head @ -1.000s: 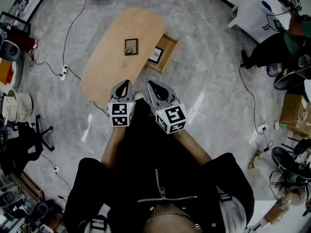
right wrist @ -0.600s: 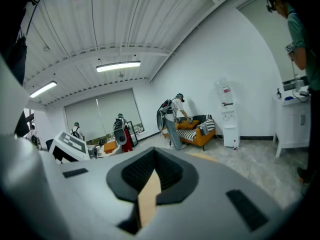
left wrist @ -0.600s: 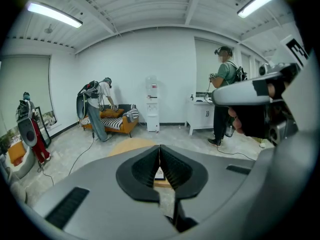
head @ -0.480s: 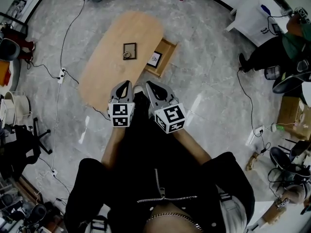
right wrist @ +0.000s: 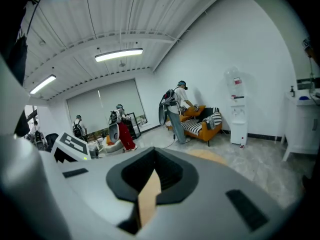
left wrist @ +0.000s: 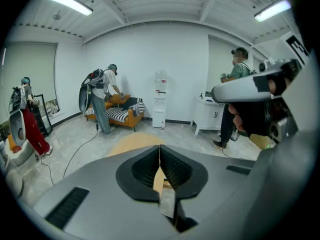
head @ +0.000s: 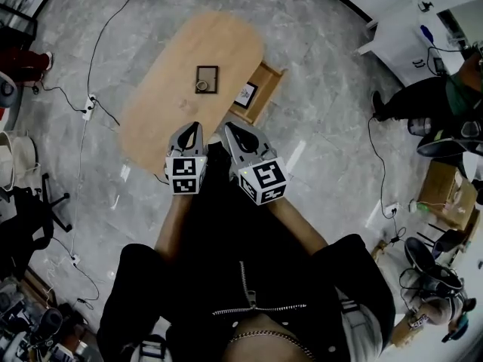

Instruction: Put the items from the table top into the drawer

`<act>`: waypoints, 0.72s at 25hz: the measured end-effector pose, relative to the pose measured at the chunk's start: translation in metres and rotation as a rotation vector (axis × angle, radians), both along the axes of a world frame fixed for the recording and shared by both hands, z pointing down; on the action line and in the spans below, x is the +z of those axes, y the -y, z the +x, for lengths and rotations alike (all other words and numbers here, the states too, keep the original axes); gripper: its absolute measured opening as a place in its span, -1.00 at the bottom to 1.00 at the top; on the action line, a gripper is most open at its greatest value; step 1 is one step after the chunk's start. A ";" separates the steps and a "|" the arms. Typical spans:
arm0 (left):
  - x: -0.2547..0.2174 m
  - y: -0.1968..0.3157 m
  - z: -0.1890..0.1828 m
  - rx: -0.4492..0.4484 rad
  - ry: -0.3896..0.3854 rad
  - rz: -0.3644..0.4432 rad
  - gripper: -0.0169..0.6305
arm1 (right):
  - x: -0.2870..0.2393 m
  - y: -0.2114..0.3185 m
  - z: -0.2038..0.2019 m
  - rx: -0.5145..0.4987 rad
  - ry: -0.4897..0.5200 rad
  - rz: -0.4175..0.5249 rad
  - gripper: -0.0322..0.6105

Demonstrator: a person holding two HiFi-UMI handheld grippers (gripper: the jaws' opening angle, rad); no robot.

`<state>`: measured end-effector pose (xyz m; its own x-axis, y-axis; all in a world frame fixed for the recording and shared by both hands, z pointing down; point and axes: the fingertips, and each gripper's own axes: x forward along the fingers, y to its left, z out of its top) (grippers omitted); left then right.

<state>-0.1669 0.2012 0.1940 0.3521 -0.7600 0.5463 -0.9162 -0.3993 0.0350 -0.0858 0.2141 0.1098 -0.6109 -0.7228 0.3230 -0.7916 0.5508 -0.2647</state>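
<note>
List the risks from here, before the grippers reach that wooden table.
1. Both the left gripper and the right gripper are shut. Arriving like that, they may shove the dark square tray across the oval light-wood table instead of gripping it.
2. A small round object sits on the tray, and a tilted lift may spill it.
3. The open wooden drawer juts out beside the table and already holds a pale card. A leg could bump it, and room inside looks limited.
</note>
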 end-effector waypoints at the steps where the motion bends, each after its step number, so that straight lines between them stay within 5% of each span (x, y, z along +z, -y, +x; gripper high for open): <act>1: 0.003 0.007 -0.005 -0.004 -0.005 -0.009 -0.91 | 0.002 0.009 -0.005 -0.004 -0.006 -0.005 -0.87; 18: 0.050 0.102 -0.068 0.038 -0.040 -0.089 -0.91 | 0.020 0.137 -0.067 0.003 -0.090 -0.033 -0.87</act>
<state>-0.2350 0.0994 0.2438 0.4029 -0.6945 0.5961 -0.8975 -0.4275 0.1085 -0.1525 0.0771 0.1299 -0.5759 -0.7127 0.4006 -0.8148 0.5403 -0.2102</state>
